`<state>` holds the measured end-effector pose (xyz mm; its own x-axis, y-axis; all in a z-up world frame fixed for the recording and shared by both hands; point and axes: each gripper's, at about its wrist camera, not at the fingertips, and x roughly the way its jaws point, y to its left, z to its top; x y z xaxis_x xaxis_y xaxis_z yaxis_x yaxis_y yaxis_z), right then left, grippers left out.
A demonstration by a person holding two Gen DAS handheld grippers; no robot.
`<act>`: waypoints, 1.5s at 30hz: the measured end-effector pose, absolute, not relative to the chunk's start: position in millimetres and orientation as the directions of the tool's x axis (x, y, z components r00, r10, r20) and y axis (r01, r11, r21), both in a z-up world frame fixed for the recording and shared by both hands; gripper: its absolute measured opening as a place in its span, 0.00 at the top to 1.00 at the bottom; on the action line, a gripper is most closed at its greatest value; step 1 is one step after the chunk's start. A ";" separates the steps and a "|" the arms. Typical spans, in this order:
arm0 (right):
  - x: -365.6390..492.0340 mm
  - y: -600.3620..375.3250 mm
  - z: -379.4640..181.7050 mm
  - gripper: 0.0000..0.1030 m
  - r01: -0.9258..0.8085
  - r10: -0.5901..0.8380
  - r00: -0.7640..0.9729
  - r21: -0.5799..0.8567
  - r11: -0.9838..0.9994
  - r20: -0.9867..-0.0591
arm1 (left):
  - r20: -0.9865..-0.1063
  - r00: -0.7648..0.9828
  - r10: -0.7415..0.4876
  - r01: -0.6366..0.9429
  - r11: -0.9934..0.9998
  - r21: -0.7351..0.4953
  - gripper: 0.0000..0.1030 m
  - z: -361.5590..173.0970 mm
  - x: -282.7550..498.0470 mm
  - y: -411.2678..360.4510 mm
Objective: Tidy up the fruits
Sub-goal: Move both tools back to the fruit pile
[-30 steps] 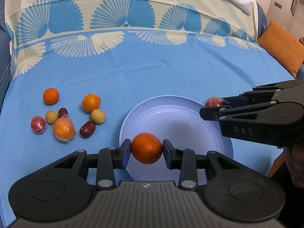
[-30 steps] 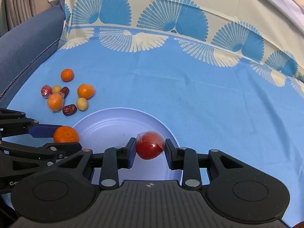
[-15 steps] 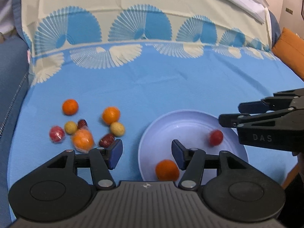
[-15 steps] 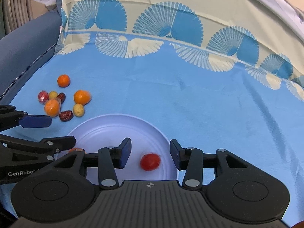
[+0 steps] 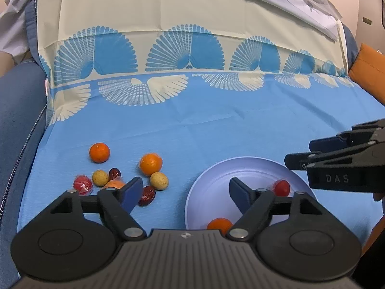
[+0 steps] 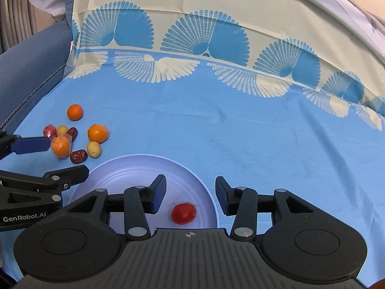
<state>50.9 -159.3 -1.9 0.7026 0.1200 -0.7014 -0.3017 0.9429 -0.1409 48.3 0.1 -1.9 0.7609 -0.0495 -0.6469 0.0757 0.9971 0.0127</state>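
- Both fruits have dropped from the grippers since a second ago: the orange point(image 5: 219, 225) and the wrapped red fruit point(image 6: 183, 213) lie on the plate point(image 6: 134, 166).
- Left gripper point(image 5: 185, 192) is opening wide, nothing between its fingers.
- Right gripper point(image 6: 190, 192) stands parted and empty.

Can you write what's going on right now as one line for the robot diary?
left gripper: opening, empty | right gripper: open, empty | plate: orange, red fruit | loose fruits: on cloth

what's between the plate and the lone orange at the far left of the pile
In the right wrist view, the wrapped orange, a yellow fruit and a dark date lie between the plate and the lone orange.
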 end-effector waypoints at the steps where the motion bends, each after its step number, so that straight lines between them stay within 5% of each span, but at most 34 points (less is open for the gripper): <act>1: 51.0 -159.3 -2.2 0.52 -0.302 0.121 0.702 -0.139 0.943 -0.702 | -0.647 0.761 -0.050 0.072 0.997 0.007 0.19 -1.4 48.2 1.7; 5: 51.9 -160.1 -2.1 0.38 -0.290 0.118 0.707 -0.134 0.948 -0.697 | -0.648 0.762 -0.020 0.036 0.999 0.011 0.19 1.9 49.2 7.6; 12: 53.1 -160.7 -1.1 0.37 -0.264 0.098 0.719 -0.141 0.954 -0.688 | -0.609 0.793 0.034 -0.065 0.998 -0.028 0.22 19.1 49.2 33.8; 15: 53.6 -159.6 1.4 0.37 -0.256 0.101 0.727 -0.132 0.958 -0.679 | -0.607 0.794 0.011 -0.056 0.997 -0.054 0.40 31.6 49.1 47.2; 17: 53.2 -159.3 3.8 0.38 -0.256 0.111 0.734 -0.121 0.959 -0.670 | -0.585 0.811 -0.013 -0.011 0.999 -0.038 0.66 47.3 50.2 57.6; 20: 52.4 -158.1 6.1 0.39 -0.261 0.124 0.742 -0.113 0.959 -0.659 | -0.523 0.852 0.002 0.002 1.000 0.006 0.81 70.7 49.2 78.2; 32: 48.2 -147.9 12.6 0.60 -0.303 0.201 0.749 -0.056 0.952 -0.632 | -0.624 0.781 0.008 -0.262 0.912 -0.316 0.81 43.0 67.6 170.7; 42: 54.6 -121.1 9.2 0.66 -0.367 0.302 0.702 0.036 0.930 -0.645 | -0.711 0.702 -0.052 -0.327 0.863 -0.386 0.81 17.5 84.7 190.5; 45: 60.3 -108.6 4.7 0.66 -0.391 0.331 0.671 0.062 0.918 -0.663 | -0.729 0.666 -0.159 -0.266 0.862 -0.432 0.69 5.6 93.3 182.0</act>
<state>60.3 -108.6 4.7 0.6712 0.3308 -0.6634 -0.3912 0.9182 0.0620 93.3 182.0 5.6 0.6661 -0.1590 -0.7287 -0.2665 0.8618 -0.4317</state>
